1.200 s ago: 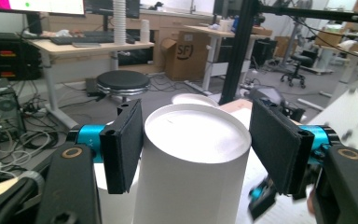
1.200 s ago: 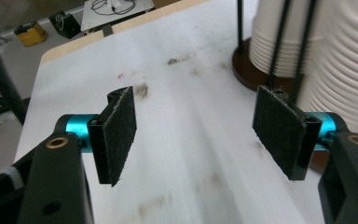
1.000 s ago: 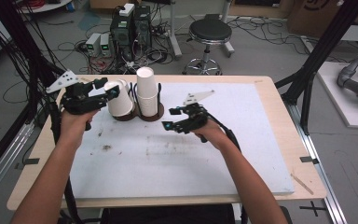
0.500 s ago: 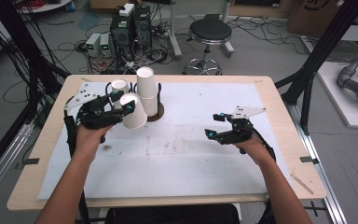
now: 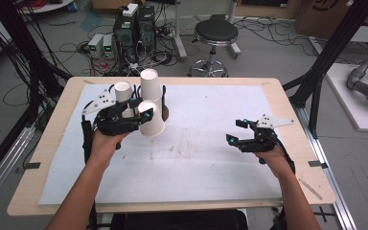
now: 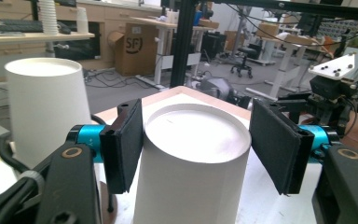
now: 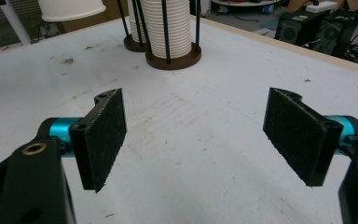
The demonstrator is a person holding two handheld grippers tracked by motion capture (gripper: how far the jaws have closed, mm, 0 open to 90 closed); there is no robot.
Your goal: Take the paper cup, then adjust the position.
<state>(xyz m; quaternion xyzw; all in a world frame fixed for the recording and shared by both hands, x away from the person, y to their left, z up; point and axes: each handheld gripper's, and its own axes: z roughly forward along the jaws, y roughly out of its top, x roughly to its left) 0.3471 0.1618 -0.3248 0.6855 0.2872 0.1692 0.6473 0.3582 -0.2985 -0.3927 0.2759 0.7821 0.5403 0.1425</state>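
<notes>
Left of centre in the high view, the left gripper [image 5: 141, 114] clamps a white paper cup [image 5: 151, 120] beside the cup stack [image 5: 151, 86]; carry it level without squeezing harder, while the right gripper [image 5: 239, 132], mid-right, gapes empty, and the cup's far pad contact is unclear.

The only readable lettering is "SF", printed dark inside a rounded outline on the side of a brown cardboard box [image 6: 135, 49] that stands on the floor under a desk, far behind the table, in the left gripper view. In the high view, another cardboard box [image 5: 327, 13] at the top right edge carries a dark mark, too cut off and blurred to read. Nothing on the table bears any text, number or label that can be made out.
</notes>
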